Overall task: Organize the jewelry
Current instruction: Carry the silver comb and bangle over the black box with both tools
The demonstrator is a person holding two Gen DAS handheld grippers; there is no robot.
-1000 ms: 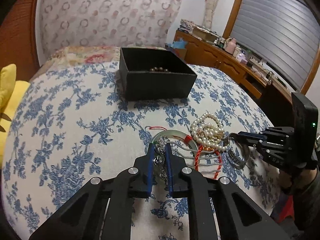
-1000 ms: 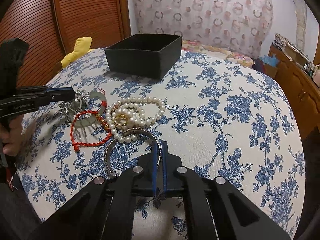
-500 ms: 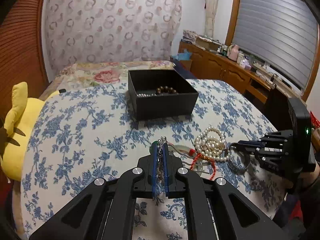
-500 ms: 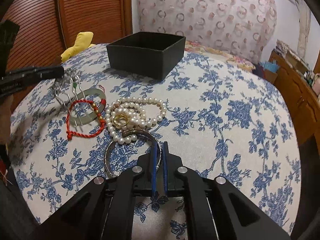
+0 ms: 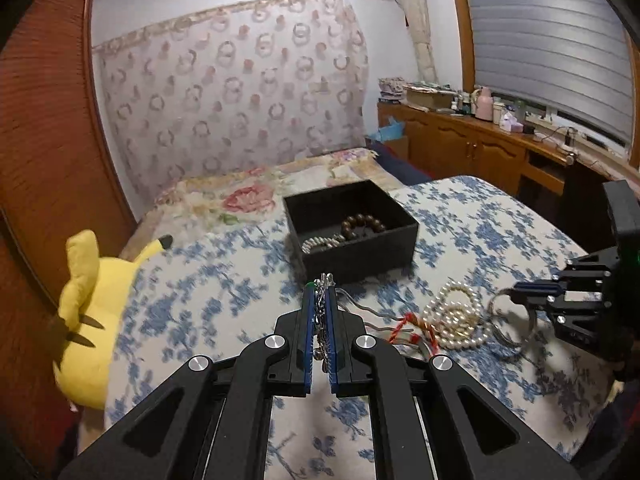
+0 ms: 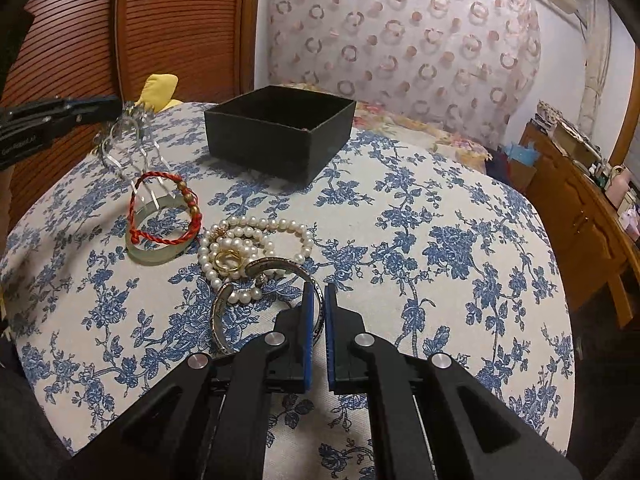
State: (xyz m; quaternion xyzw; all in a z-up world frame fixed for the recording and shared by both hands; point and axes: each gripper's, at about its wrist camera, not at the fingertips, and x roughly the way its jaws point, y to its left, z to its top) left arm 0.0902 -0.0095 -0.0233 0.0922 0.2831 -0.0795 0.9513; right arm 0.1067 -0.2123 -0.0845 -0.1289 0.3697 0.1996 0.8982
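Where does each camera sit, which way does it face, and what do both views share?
Left wrist: rides the left gripper, lifted above the blue-floral bedspread, facing the open black box; its fingers clamp a silver chain necklace, with the right gripper opposite.
Right wrist: rides the right gripper, low over the bed, pinching the metal cuff bangle.
Shared: box, white pearl strands, red cord bracelet.

Both grippers are matte black linkage frames with silver round-head screws at the pivots. Left gripper (image 5: 320,300) and right gripper (image 6: 319,296) carry blue pads (image 6: 307,336) on the inner finger faces. A green indicator light (image 5: 636,257) glows on the right gripper's body
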